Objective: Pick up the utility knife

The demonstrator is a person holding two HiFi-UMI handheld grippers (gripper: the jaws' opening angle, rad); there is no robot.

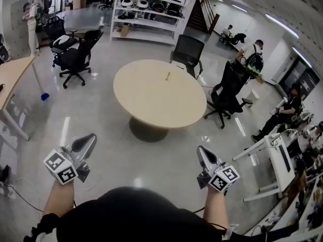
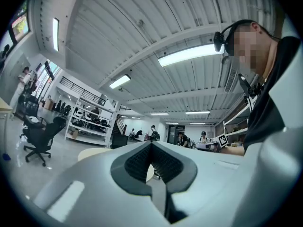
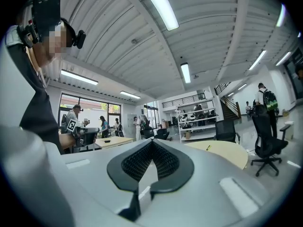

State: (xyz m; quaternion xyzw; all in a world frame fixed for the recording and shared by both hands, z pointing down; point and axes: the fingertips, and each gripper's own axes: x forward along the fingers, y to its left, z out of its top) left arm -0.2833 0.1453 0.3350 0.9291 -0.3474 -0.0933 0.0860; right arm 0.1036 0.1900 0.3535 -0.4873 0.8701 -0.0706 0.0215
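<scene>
Clenched shut, the left gripper [image 1: 90, 139] is seen in its own view with the two ribbed pads pressed together at the tip and nothing caught between them. The right gripper [image 1: 202, 151] is likewise shut and empty, its pads met along one line in the right gripper view. Both are held low and about level above the glossy floor [image 1: 101, 115], the left one at the left of the head view and the right one at its right, well apart from each other.

Ahead of both grippers a round beige worktop [image 1: 151, 100] is found on a dark central foot. The utility knife [image 1: 168, 76] lies on the far part of this worktop, well apart from either gripper and roughly between the lines along which they point; it is touched by neither. In the right gripper view it shows as a small yellowish sliver ahead and to the right of the jaws.

Beyond the worktop a black office chair [image 1: 187, 52] is placed, and another black chair [image 1: 227, 92] stands ahead and to the right of the right gripper. Farther off, white shelving [image 1: 151, 14] is seen.
</scene>
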